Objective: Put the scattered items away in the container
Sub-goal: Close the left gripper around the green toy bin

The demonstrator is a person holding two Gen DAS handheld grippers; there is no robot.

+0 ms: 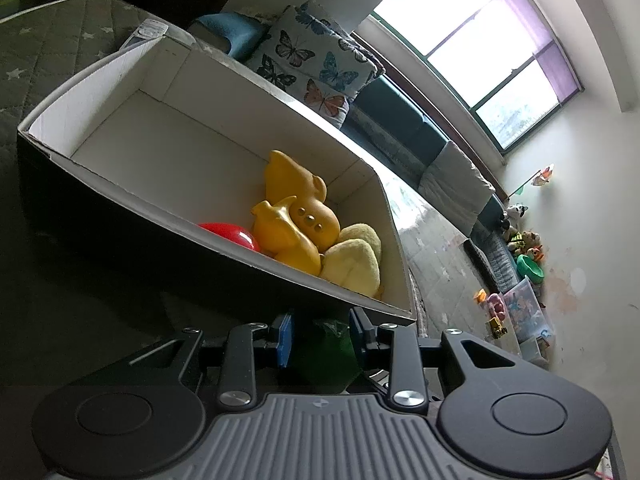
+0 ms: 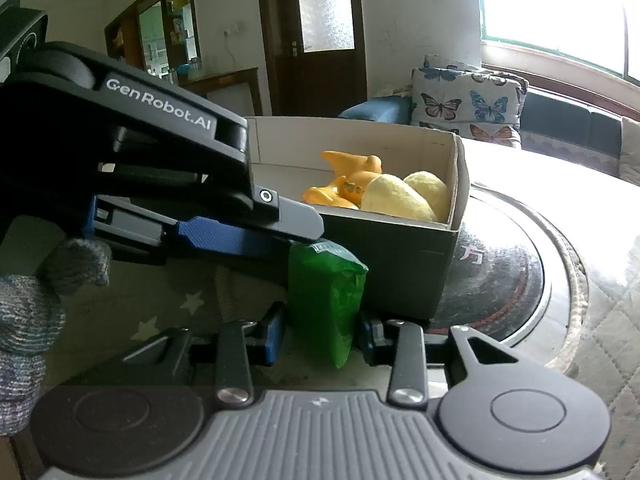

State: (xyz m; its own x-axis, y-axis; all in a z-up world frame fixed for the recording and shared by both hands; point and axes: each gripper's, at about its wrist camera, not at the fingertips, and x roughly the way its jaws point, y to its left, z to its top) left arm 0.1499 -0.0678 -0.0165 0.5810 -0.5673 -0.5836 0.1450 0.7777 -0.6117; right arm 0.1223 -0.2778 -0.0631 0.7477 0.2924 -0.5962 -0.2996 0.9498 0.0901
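Observation:
A cardboard box (image 1: 120, 92) (image 2: 404, 264) with white inside holds yellow rubber toys (image 1: 296, 208) (image 2: 348, 184), yellow plush pieces (image 1: 352, 264) (image 2: 404, 196) and a red ball (image 1: 232, 234). A green packet (image 2: 324, 300) (image 1: 328, 352) stands upright in front of the box. My right gripper (image 2: 320, 336) has it between its open fingers, with gaps on both sides. My left gripper (image 1: 320, 336) (image 2: 296, 236) is at the packet's top from the left; whether it grips the packet is unclear.
The box rests on a dark quilted cover with stars (image 2: 168, 312) beside a round black plate (image 2: 504, 276). Butterfly cushions (image 2: 464, 104) (image 1: 312, 60) lie behind on a couch. Toys (image 1: 520, 264) lie on the floor by the wall. A gloved hand (image 2: 28, 312) is at left.

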